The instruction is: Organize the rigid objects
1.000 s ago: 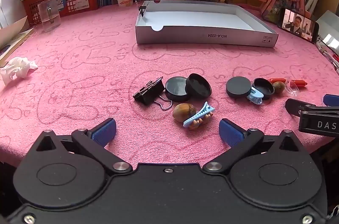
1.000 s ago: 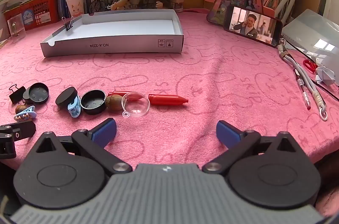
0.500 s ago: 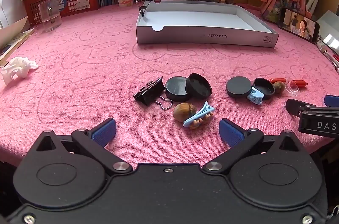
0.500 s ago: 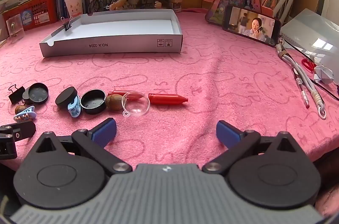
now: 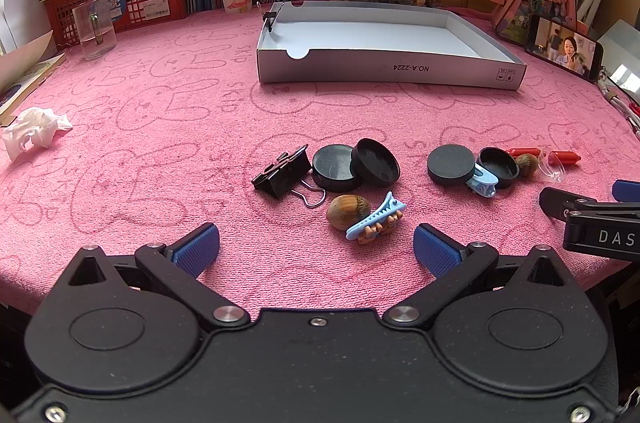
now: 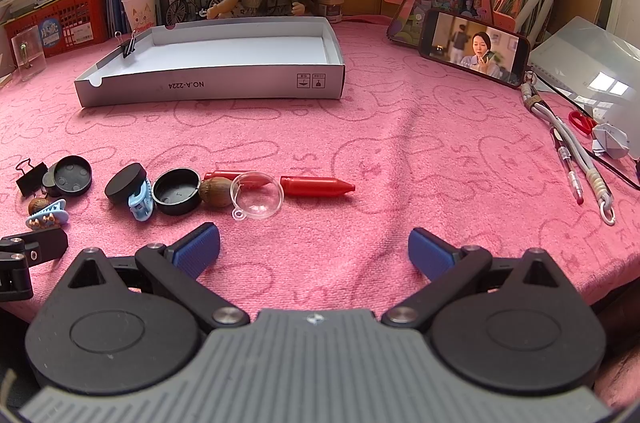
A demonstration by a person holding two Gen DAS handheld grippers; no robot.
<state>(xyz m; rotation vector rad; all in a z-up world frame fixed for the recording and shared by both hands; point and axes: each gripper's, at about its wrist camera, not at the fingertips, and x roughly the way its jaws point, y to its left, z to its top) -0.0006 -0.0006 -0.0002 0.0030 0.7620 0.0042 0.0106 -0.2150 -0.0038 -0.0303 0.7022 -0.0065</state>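
1. On pink towel (image 5: 160, 127), near front edge: black binder clip (image 5: 282, 170), two black round caps (image 5: 354, 167), acorn (image 5: 347, 212) touching blue hair clip (image 5: 376, 217).
2. Right cluster: black disc (image 6: 125, 183), blue clip (image 6: 140, 204), open cap (image 6: 176, 192), nut (image 6: 214, 192), clear half-dome (image 6: 258, 196), red crayon (image 6: 316, 186).
3. White box tray (image 5: 384, 67) sits empty, well behind the items; bare towel between.
4. Left gripper (image 5: 316, 248) fingers spread wide, holding nothing, just before acorn.
5. Right gripper (image 6: 314, 248) spread wide, holding nothing, open towel ahead and rightward.
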